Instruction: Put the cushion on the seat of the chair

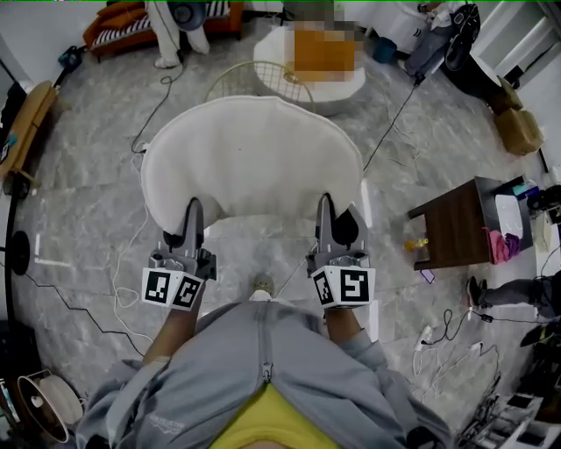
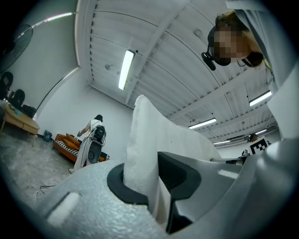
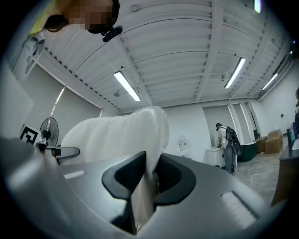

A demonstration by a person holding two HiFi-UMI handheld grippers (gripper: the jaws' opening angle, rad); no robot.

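As fingers (image 1: 192,224) (both pairs) pinch it, cushion (image 1: 250,158) protrudes

colours only, for your check: cushion (image 1: 250,158) is plain cream, no print. your left tongs (image 1: 193,210) and right tongs (image 1: 326,206) are light grey with black pads (image 3: 121,179). marker cubes (image 1: 173,288): black squares on white. chair (image 1: 263,81) has a pale gold wire frame and a white seat. floor (image 1: 88,175) is grey marble with whitish veining. small counter (image 1: 447,219) is dark brown, pink cloth (image 1: 501,245) on it. sofa (image 1: 131,13) is orange, its pillow (image 1: 118,37) striped black and white. your jacket (image 1: 263,368) is grey, shirt (image 1: 263,425) yellow. box (image 1: 519,131) tan. ceiling (image 2: 163,56) white.
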